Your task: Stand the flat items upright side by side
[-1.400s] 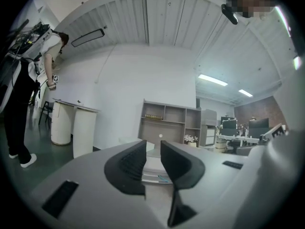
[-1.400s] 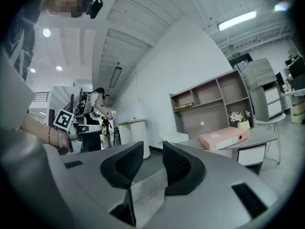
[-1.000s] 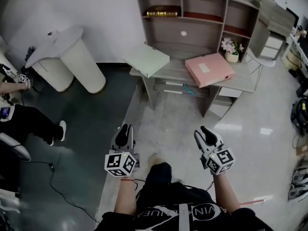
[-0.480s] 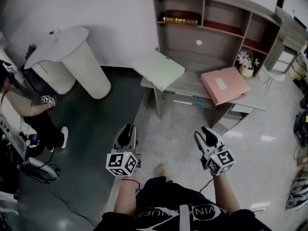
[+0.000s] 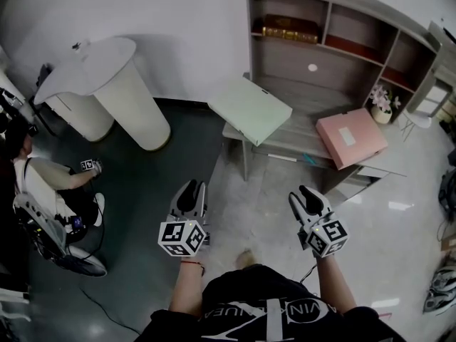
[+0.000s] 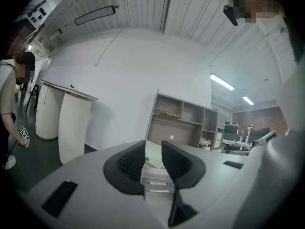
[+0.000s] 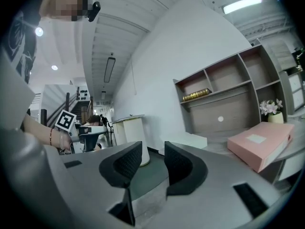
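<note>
Head view: the wearer stands on a pale floor (image 5: 399, 212), well short of a desk (image 5: 299, 135) with a shelf (image 5: 324, 45) along its back edge. Both grippers are held out level in front of the body (marker cubes toward the camera). The left gripper (image 5: 192, 189) and right gripper (image 5: 305, 193) are well apart from each other and from the desk, and touch nothing.

The left gripper view shows its jaws a narrow gap apart, with only the far-off desk seen between them — it holds nothing. The right gripper view reads the same: the jaws are a little apart with nothing in them, and beyond them are the floor and a white counter (image 5: 117, 84).

The two flat items lie on the desktop, neither upright. The green file (image 5: 249, 109) lies flat at the desk's left end, turned askew, with one corner hanging past the edge. The pink file (image 5: 351, 137) lies flat toward the right end, also askew — well apart from the green one, with bare desktop between them. Flowers (image 5: 381, 100) stand just behind the pink file, and a book (image 5: 288, 29) lies in the shelf's upper left compartment. At the far left a person (image 5: 50, 191) is near the counter.
</note>
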